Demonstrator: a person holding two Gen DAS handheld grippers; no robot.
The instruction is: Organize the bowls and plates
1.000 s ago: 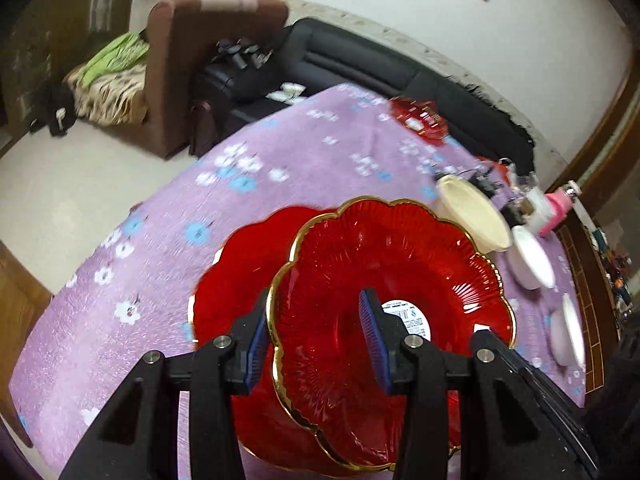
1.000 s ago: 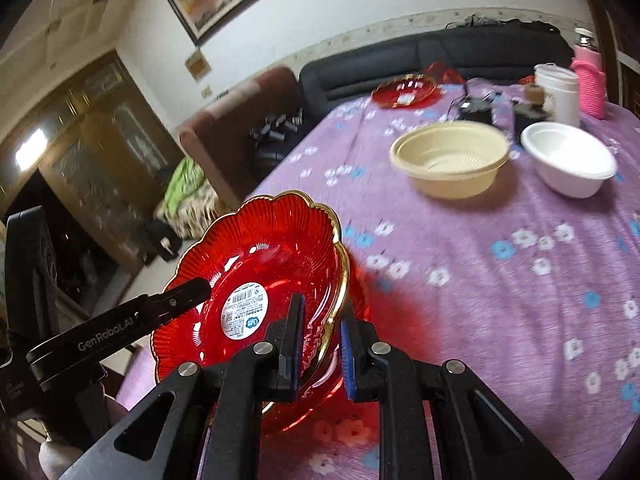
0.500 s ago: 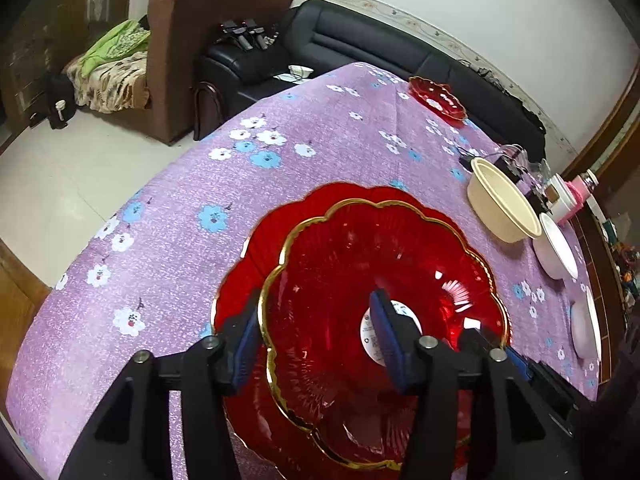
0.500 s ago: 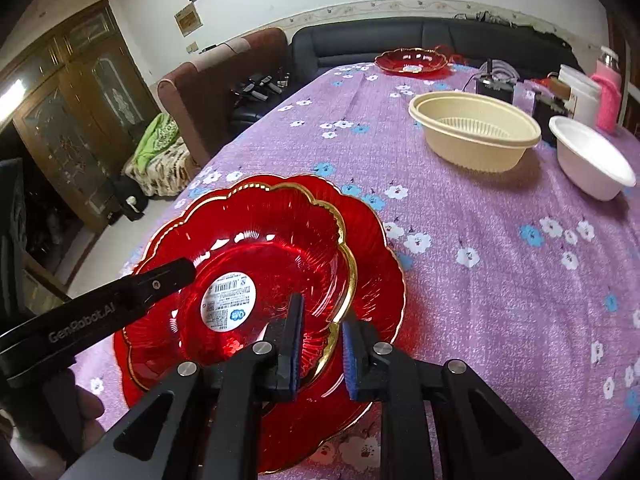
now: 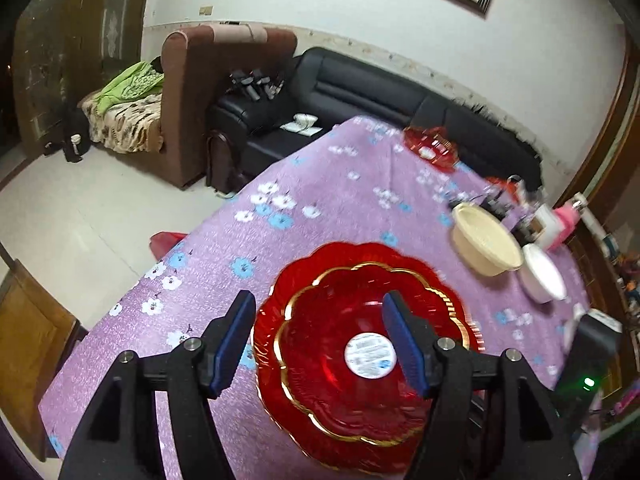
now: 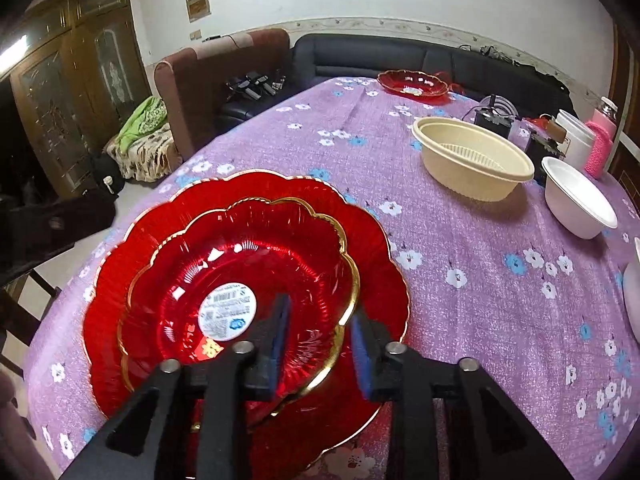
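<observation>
A small red glass plate (image 6: 256, 264) with a gold scalloped rim and a white label lies nested in a larger red plate (image 6: 372, 240) on the purple floral tablecloth (image 6: 480, 280). My right gripper (image 6: 320, 344) straddles the small plate's near rim; its jaws are opening and the pads stand off the glass. In the left wrist view the same small plate (image 5: 332, 344) rests in the large one (image 5: 304, 264). My left gripper (image 5: 320, 340) hovers above their left edge, its jaws opening wide, with nothing pressed between the pads.
A third red plate (image 6: 412, 82) sits at the table's far end. A cream bowl (image 6: 472, 160), a white bowl (image 6: 578, 200), a white tub (image 6: 576, 136) and a pink bottle (image 6: 600, 144) stand to the right. Beyond the table are a black sofa (image 6: 400, 56) and a brown armchair (image 6: 224, 60).
The small plate, held tilted by both grippers, came down flat into the large plate. Both pairs of jaws spread and let go of its rim. The left gripper pulled back and up.
</observation>
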